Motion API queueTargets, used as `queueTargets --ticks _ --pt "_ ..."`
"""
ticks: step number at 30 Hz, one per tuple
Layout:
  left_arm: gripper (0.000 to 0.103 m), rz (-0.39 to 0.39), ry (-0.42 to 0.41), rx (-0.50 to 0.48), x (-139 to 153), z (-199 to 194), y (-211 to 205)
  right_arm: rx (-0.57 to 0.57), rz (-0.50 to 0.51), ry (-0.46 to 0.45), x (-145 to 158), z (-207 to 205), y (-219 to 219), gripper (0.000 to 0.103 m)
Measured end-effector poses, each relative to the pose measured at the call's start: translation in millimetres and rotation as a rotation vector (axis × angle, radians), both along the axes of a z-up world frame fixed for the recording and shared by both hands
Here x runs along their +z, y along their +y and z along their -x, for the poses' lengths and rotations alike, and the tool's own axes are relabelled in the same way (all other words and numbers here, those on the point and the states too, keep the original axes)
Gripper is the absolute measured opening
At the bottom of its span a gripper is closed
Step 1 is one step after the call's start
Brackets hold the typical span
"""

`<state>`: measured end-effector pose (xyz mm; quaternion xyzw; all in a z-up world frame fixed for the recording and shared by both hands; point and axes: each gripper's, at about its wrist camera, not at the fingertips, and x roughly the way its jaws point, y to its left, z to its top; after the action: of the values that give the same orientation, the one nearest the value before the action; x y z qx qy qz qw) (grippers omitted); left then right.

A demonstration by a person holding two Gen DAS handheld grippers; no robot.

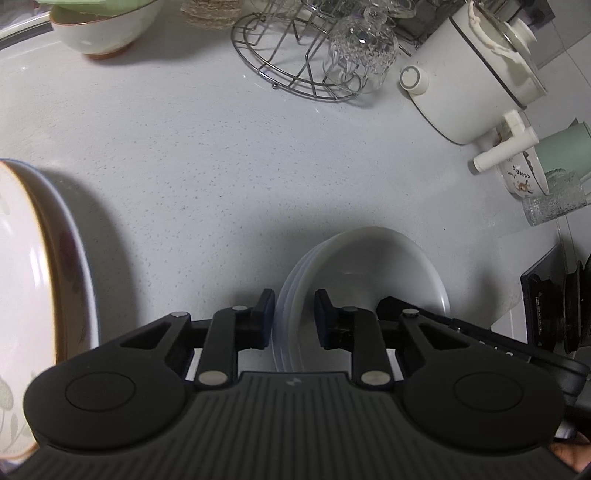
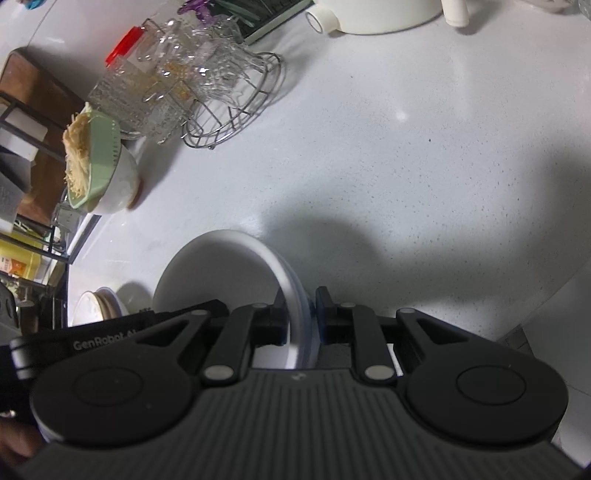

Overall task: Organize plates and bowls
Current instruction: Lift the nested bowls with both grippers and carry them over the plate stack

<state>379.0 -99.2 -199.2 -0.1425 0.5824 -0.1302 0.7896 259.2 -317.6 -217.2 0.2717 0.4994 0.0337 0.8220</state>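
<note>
A stack of white bowls (image 1: 369, 266) is held above the white counter between both grippers. My left gripper (image 1: 294, 317) is shut on the stack's rim on one side. My right gripper (image 2: 301, 319) is shut on the rim of the same stack (image 2: 221, 266) on the opposite side. A stack of gold-rimmed floral plates (image 1: 33, 288) lies at the left in the left wrist view; it shows small in the right wrist view (image 2: 98, 308). A white bowl holding a green bowl (image 1: 107, 26) stands at the far left; in the right wrist view (image 2: 107, 173) it holds shredded food.
A wire rack with glass cups (image 1: 321, 59) stands at the back. A white pot with lid (image 1: 476, 74) and a mint mug (image 1: 561, 147) stand at the right. A glass jar with red lid (image 2: 125, 85) stands by the rack. The white counter (image 1: 221, 166) lies under the bowls.
</note>
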Motion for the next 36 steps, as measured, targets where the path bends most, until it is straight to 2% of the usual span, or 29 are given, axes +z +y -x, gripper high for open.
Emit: queueTargets --ticks 3,18,22,31,36 --pt "0.027 0.010 0.026 0.027 6 6 4 0.009 0.011 -0.001 8 2 3 0.018" --pt "0.027 0.035 -0.009 0.073 57 27 23 0.033 0.020 -0.025 55 13 16 0.018" --pt "0.027 0.031 0.018 0.085 72 32 31 0.044 0.024 -0.030 68 19 22 0.018" --pt "0.027 0.038 -0.009 0.101 109 37 49 0.037 0.009 -0.042 99 24 34 0.018" --pt "0.027 0.031 -0.018 0.117 121 43 68 0.063 -0.007 -0.047 105 21 46 0.018"
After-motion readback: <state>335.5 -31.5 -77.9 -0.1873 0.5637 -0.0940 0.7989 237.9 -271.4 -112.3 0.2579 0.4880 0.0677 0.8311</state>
